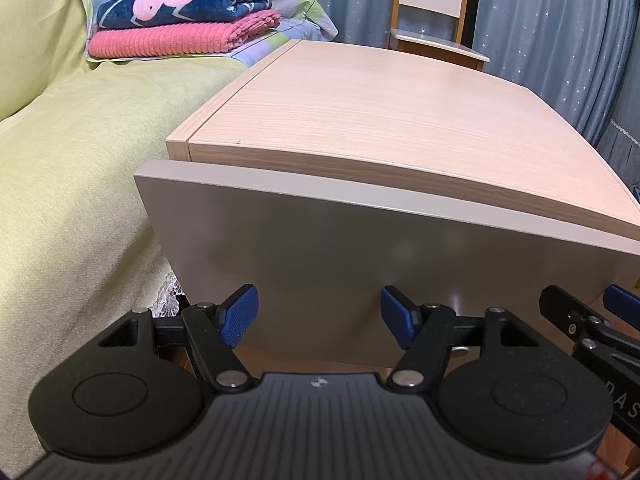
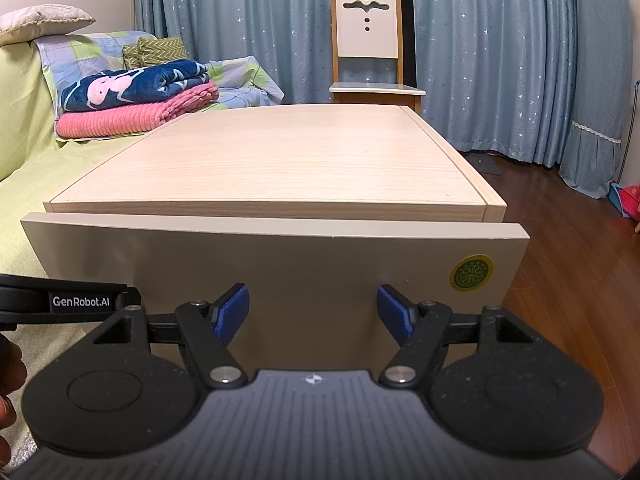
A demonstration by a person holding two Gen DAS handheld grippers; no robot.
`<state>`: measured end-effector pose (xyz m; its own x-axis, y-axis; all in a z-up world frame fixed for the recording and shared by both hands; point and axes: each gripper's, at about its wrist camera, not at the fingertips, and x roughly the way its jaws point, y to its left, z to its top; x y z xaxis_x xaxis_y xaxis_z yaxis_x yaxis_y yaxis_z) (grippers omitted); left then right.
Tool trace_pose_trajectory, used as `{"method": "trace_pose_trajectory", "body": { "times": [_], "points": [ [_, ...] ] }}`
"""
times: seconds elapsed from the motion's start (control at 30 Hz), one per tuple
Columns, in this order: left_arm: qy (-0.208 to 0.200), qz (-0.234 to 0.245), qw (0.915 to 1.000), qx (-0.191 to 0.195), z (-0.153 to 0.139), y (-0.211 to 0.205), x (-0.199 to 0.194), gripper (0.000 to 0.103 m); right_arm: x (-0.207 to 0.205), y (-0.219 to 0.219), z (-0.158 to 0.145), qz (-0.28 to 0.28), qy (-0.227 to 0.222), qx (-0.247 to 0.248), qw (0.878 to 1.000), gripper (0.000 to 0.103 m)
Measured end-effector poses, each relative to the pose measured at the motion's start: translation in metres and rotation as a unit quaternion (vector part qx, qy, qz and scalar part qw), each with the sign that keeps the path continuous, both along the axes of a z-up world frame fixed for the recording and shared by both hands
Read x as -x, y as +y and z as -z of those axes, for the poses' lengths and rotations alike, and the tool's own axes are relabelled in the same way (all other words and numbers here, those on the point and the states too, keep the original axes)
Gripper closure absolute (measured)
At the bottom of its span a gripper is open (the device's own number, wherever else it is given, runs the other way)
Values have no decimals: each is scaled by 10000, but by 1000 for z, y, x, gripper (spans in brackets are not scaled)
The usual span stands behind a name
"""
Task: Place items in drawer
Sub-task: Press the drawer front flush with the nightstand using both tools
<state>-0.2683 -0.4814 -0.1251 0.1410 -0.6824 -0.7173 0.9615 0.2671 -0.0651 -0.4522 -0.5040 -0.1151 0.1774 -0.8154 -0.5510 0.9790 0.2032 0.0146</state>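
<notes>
A low cabinet with a light wood top fills both views. Its grey drawer front stands just ahead of the cabinet edge, with a thin gap; the inside is hidden. My left gripper is open close in front of the drawer's left half, nothing between its blue pads. My right gripper is open before the drawer's middle, empty too. The right gripper's tip shows at the left wrist view's right edge. The left gripper's body shows at the right wrist view's left edge.
A green-covered bed lies left of the cabinet, with folded blue and pink blankets on it. A white chair stands behind the cabinet before blue curtains. Wooden floor lies to the right. A hand shows at the left edge.
</notes>
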Motion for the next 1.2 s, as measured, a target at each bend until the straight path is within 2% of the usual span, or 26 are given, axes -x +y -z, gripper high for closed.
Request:
{"method": "trace_pose_trajectory", "body": {
  "times": [1.2],
  "points": [
    [82, -18, 10000, 4, 2, -6, -3, 34, -1, -7, -1, 28, -2, 16, 10000, 33]
  ]
}}
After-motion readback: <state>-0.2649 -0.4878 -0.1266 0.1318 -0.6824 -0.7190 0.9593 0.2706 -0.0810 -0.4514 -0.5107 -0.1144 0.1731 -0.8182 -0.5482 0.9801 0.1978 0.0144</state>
